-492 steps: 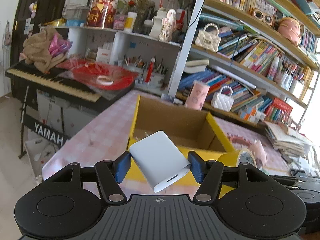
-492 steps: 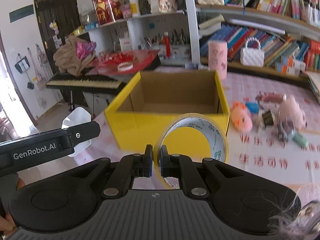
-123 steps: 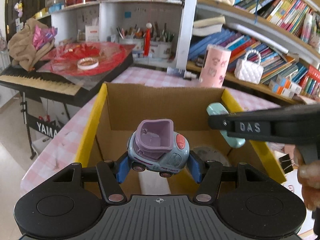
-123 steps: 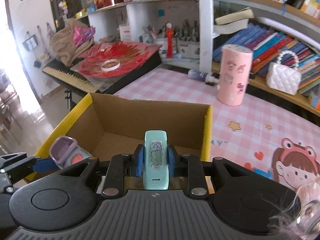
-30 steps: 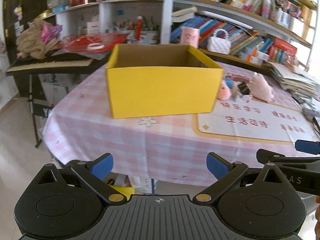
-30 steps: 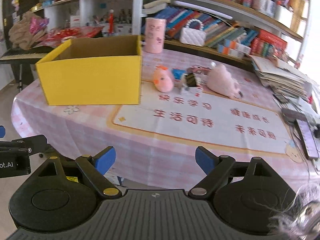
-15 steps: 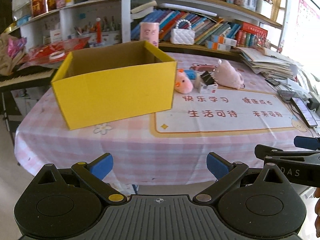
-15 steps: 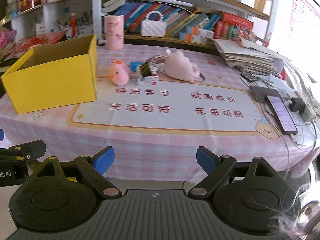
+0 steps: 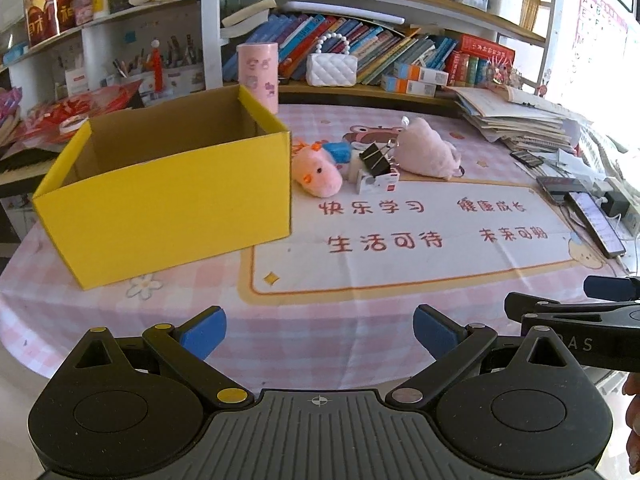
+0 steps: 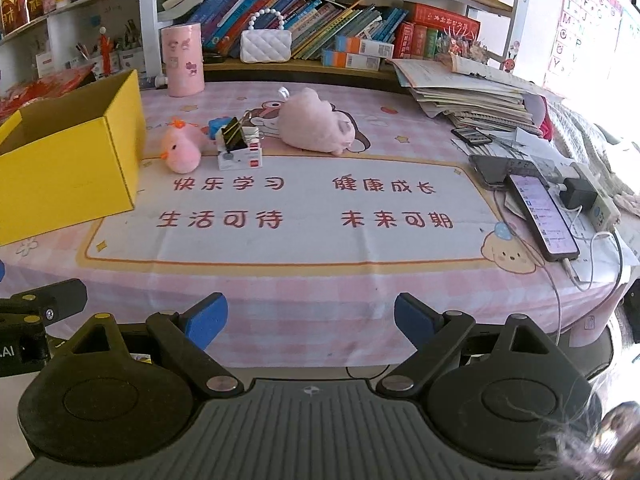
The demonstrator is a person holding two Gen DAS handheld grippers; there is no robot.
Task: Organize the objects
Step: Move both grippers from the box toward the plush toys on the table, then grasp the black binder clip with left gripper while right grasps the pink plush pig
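Item 1, left gripper (image 9: 318,330): fingers spread wide, nothing between them, held off the near edge of the table (image 9: 120,320).

Item 2, right gripper (image 10: 310,320): likewise spread and empty, also back from the near edge; its black body shows at the right margin of the left view.

Item 3, yellow box (image 9: 168,196): open-topped, standing near the table's left edge. We cannot see its floor from here, so what it holds is not told.

Item 4, loose things yet to be stowed, clustered toward the far edge just right of the box: a pink chick toy (image 9: 318,172), nearest the box; a blue block (image 9: 338,151) behind it; a black binder clip (image 9: 376,160) resting on a small white box (image 9: 378,182); a larger pink plush (image 9: 426,150) at the right of the group.

Item 5, not ours to move, we judge: phones (image 10: 542,210) and cables at the right edge, a stack of papers (image 10: 468,98) at the far right corner, a pink cup (image 10: 183,60) at the far edge.

Step in hand: between picks. Next, we judge, each gripper must reach across the mat to the cluster, the left suiting the chick, the right the plush, and close squarely on soft bodies.
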